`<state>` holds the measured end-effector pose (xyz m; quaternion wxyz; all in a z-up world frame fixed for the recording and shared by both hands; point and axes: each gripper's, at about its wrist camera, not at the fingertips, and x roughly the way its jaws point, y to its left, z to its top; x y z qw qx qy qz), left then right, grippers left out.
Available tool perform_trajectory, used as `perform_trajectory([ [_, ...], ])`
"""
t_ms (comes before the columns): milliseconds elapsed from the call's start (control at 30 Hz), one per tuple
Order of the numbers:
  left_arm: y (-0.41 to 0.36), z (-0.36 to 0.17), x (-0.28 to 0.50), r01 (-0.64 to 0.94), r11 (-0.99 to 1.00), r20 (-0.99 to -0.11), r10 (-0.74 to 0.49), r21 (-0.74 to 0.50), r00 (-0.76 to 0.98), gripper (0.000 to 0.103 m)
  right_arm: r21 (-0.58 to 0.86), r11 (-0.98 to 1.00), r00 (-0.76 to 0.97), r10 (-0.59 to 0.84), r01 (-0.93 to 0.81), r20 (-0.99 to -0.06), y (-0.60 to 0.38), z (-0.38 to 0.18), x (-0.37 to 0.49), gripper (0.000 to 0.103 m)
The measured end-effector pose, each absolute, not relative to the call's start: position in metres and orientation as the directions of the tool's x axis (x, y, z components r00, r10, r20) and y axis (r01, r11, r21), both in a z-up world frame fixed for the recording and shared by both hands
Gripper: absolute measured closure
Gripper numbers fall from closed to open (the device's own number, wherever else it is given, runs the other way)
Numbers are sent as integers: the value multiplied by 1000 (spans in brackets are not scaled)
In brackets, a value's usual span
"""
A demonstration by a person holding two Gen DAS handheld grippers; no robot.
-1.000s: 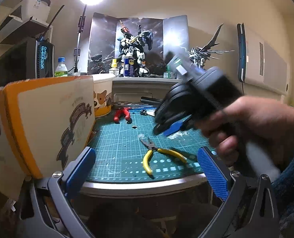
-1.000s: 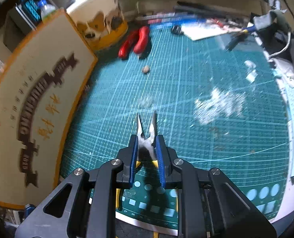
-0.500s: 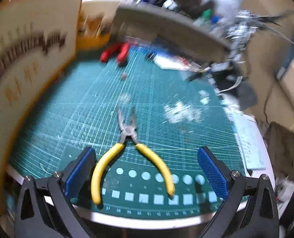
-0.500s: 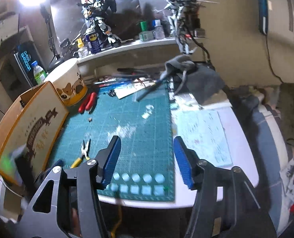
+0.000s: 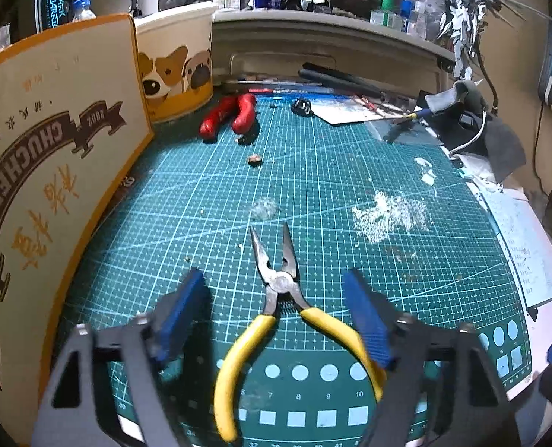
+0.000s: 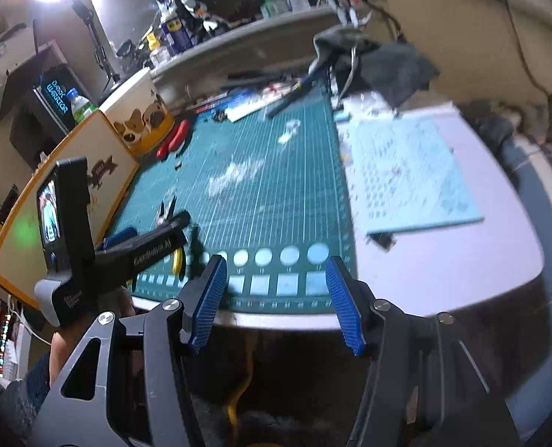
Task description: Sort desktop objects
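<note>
left gripper (image 5: pixel 276 320) angled down over the green gridded cutting mat (image 5: pixel 350 193), blue ribbed pads about half apart and closing, with the yellow-handled steel needle-nose pliers (image 5: pixel 279 298) lying flat on the mat between them; right pad touching or nearly touching the outer curve of the right yellow handle, left pad apart from the left handle, no firm grip visible. pliers' steel tips slightly parted, pointing away from the gripper toward the far edge of the mat. beyond the tips: red-handled cutters (image 5: pixel 227 115) near a round cream tin with cartoon dogs (image 5: pixel 175 74). just left of the gripper: a tall cream cardboard box with orange edging (image 5: pixel 52 171). ahead and right: a scatter of white shavings (image 5: pixel 387 216). right gripper (image 6: pixel 276 298) hovering at the near edge of the same mat, blue pads roughly half apart, nothing between them; a pale blue printed sheet (image 6: pixel 406 171) ahead and right of it, the left gripper's black body seen to its left.
</note>
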<state>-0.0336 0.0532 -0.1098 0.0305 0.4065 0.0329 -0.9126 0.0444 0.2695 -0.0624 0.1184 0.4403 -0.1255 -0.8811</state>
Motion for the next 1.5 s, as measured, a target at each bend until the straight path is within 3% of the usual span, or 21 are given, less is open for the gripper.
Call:
perform_trajectory([
  [33,52,-108,-34,77,-996,-742,-23,-38,-670,65,336,-937,-581,-326,95,-746,270,-66,45,50],
  [100,49,-104,-38,68,-996,-748,-2,-57,-663,81,354,-931,-577,-338,89,-744,272,-69,46,50],
  [233,45,-102,-38,40,-995,-748,45,-96,-663,83,367,-925,-580,-350,94,-735,272,-70,48,50],
  [500,53,-91,-32,-19,-998,-711,52,-54,-701,84,379,-921,-579,-355,84,-734,274,-72,47,50],
  [700,50,-53,-19,-46,-998,-653,58,-34,-755,84,381,-920,-583,-359,91,-729,273,-70,48,50],
  [733,47,-42,-17,-54,-998,-641,66,-39,-764,85,382,-920,-584,-360,90,-728,273,-70,48,50],
  [767,44,-31,-14,-62,-997,-631,77,-47,-772,103,384,-919,-584,-360,89,-727,273,-70,48,50],
  [967,21,42,-12,-77,-997,-564,79,-28,-822,103,404,-910,-589,-379,95,-714,273,-70,48,49],
  [1267,6,-23,-52,1,-997,-722,59,-83,-689,103,419,-901,-592,-401,115,-699,270,-67,48,49],
  [1300,8,-31,-57,15,-997,-733,44,-74,-679,99,418,-902,-593,-397,110,-700,271,-67,48,49],
  [1367,13,-48,-68,47,-997,-754,13,-59,-657,75,415,-904,-593,-391,102,-704,273,-68,48,49],
  [1400,17,-56,-75,73,-995,-758,4,-68,-652,49,413,-905,-592,-388,100,-706,274,-69,47,49],
  [1433,22,-62,-81,96,-992,-753,-2,-82,-658,31,414,-905,-589,-388,98,-709,275,-70,47,49],
  [1500,35,-70,-92,122,-990,-748,-25,-74,-663,28,417,-904,-583,-390,94,-713,277,-74,46,49],
])
